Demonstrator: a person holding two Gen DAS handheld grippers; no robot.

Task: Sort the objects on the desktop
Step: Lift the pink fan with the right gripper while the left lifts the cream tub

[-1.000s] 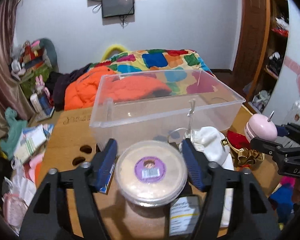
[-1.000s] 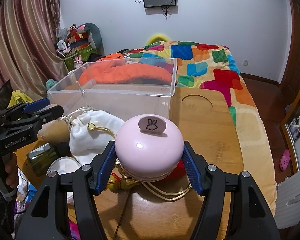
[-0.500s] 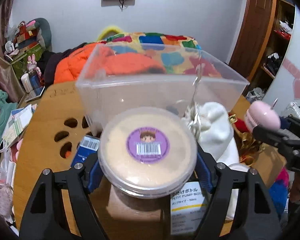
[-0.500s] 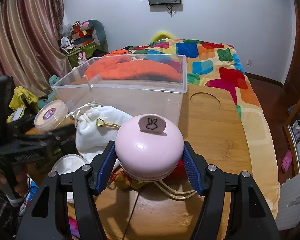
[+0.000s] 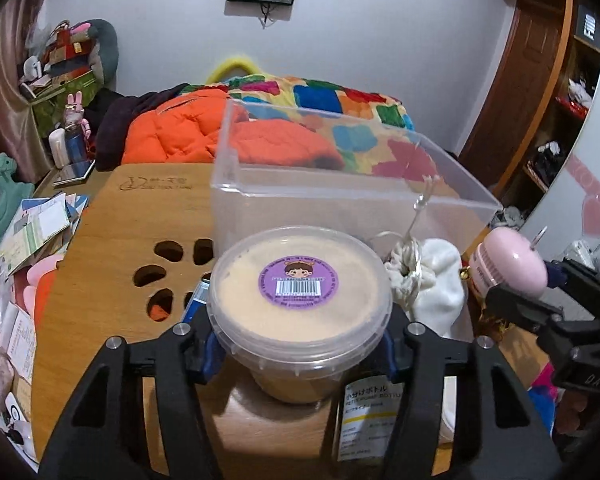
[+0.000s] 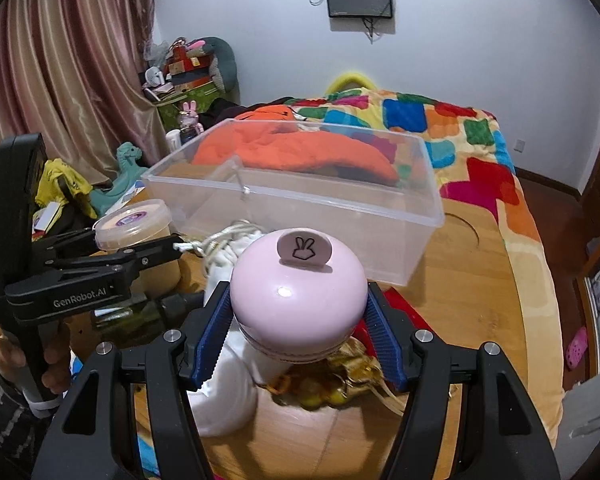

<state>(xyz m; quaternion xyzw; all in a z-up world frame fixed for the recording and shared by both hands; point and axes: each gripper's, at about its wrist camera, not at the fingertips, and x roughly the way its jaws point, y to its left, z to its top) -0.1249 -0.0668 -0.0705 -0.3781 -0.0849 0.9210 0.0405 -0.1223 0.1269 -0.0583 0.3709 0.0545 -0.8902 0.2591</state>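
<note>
A round clear tub [image 5: 300,304] of beige paste, capped with a purple barcode sticker, is sitting upright at the lower centre of the left wrist frame. A glossy pink dome-shaped case [image 6: 298,300], with a rabbit tab standing on top, is filling the centre of the right wrist frame. An open clear plastic bin [image 6: 300,200] is lying empty behind both.

Wooden table [image 6: 460,292] under clear bin [image 6: 320,216], white pouch [image 5: 432,280].

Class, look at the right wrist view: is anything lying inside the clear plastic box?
No, the clear plastic box shows only its bare bottom.
</note>
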